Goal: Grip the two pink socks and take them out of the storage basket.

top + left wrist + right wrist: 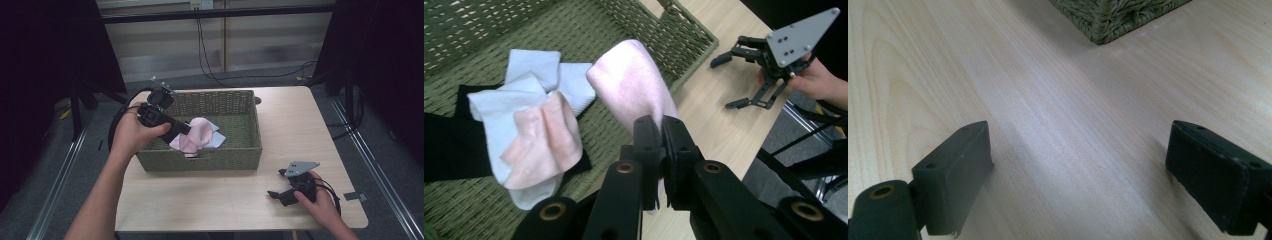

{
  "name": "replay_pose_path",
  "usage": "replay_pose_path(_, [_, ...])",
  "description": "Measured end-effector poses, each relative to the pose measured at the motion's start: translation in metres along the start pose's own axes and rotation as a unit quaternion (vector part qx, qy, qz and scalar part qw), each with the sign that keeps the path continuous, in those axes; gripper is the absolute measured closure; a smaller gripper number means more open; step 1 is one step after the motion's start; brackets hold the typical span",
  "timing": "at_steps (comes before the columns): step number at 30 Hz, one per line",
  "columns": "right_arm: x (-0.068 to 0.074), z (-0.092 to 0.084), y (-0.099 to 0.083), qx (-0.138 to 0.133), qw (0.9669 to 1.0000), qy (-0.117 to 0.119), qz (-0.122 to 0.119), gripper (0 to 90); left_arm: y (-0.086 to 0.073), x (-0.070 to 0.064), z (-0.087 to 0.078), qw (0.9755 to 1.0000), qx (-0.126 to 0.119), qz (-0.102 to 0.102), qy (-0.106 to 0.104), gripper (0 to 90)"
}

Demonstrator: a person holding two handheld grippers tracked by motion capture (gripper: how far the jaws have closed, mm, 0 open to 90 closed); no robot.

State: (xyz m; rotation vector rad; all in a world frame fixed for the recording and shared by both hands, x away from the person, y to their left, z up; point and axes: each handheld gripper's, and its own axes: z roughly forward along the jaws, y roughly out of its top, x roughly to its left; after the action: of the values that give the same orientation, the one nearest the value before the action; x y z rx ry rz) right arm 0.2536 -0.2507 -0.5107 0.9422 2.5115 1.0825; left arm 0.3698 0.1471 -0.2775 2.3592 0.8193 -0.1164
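- At the left of the high view, the person's left hand (131, 134) holds the left hand-held gripper (184, 128) over the near left part of a green woven basket (250, 150), which stands on the light wooden desk (210, 200).
- That hand-held gripper's jaws are pressed together on the pink sock (634, 95); in the left gripper view the sock's end is pinched between them and the rest of it stands up past their tips.
- Just left of the pinched sock in that view, on the basket floor, lies a heap of other socks: a light blue sock (539, 75), a pale pink sock (546, 145) partly folded over it, and a black garment (449, 150) underneath, running off to the left.
- From above, the pink sock (196, 136) is inside the basket near its front wall, with the light blue sock (216, 139) just to its right.
- Farther right, well apart from the basket, the right hand (322, 202) rests near the desk's front right corner, holding the right hand-held gripper (277, 184) low over the wood, its grey three-cornered plate (300, 167) on top.
- Its jaws are spread wide with bare desk (1073, 150) between them, and a corner of the basket (1113, 17) is ahead of them in the right gripper view.
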Motion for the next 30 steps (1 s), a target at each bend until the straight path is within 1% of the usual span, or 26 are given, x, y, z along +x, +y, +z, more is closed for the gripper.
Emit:
replay_pose_path(4, [0.000, 0.000, 0.000, 0.000, 1.0000, 0.000, 0.000, 10.5, -0.005, -0.004, 0.005, 1.0000, 0.001, 0.003, -0.006, 86.0])
replay_pose_path(7, [0.000, 0.000, 0.000, 0.000, 1.0000, 0.000, 0.000, 10.5, -0.009, -0.007, 0.008, 0.9999, 0.000, 0.009, -0.011, 85.9])
replay_pose_path(9, [0.000, 0.000, 0.000, 0.000, 1.0000, 0.000, 0.000, 10.5, -0.010, -0.008, 0.008, 0.9999, 0.003, 0.013, -0.010, 86.0])
replay_pose_path(12, [0.000, 0.000, 0.000, 0.000, 1.0000, 0.000, 0.000, 10.5, -0.013, -0.013, 0.009, 0.9998, 0.001, 0.017, -0.010, 85.9])
replay_pose_path(13, [0.000, 0.000, 0.000, 0.000, 1.0000, 0.000, 0.000, 10.5, -0.014, -0.016, 0.009, 0.9997, 0.001, 0.022, -0.013, 85.9])
replay_pose_path(15, [0.000, 0.000, 0.000, 0.000, 1.0000, 0.000, 0.000, 10.5, -0.014, -0.018, 0.009, 0.9996, 0.004, 0.026, -0.011, 85.9])
replay_pose_path(16, [0.000, 0.000, 0.000, 0.000, 1.0000, 0.000, 0.000, 10.5, -0.015, -0.020, 0.009, 0.9996, 0.004, 0.025, -0.012, 85.9])
replay_pose_path(17, [0.000, 0.000, 0.000, 0.000, 1.0000, 0.000, 0.000, 10.5, -0.015, -0.023, 0.009, 0.9995, 0.004, 0.028, -0.015, 85.8])
replay_pose_path(19, [0.000, 0.000, 0.000, 0.000, 1.0000, 0.000, 0.000, 10.5, -0.016, -0.024, 0.009, 0.9994, 0.005, 0.031, -0.015, 85.7])
replay_pose_path(23, [0.000, 0.000, 0.000, 0.000, 1.0000, 0.000, 0.000, 10.5, -0.019, -0.028, 0.013, 0.9992, 0.006, 0.033, -0.023, 85.6])
replay_pose_path(25, [0.000, 0.000, 0.000, 0.000, 1.0000, 0.000, 0.000, 10.5, -0.021, -0.028, 0.017, 0.9989, 0.007, 0.035, -0.031, 85.2])
replay_pose_path(26, [0.000, 0.000, 0.000, 0.000, 1.0000, 0.000, 0.000, 10.5, -0.021, -0.028, 0.017, 0.9989, 0.007, 0.035, -0.031, 85.0])
replay_pose_path(30, [0.000, 0.000, 0.000, 0.000, 1.0000, 0.000, 0.000, 10.5, -0.026, -0.030, 0.027, 0.9984, 0.011, 0.035, -0.042, 84.5])
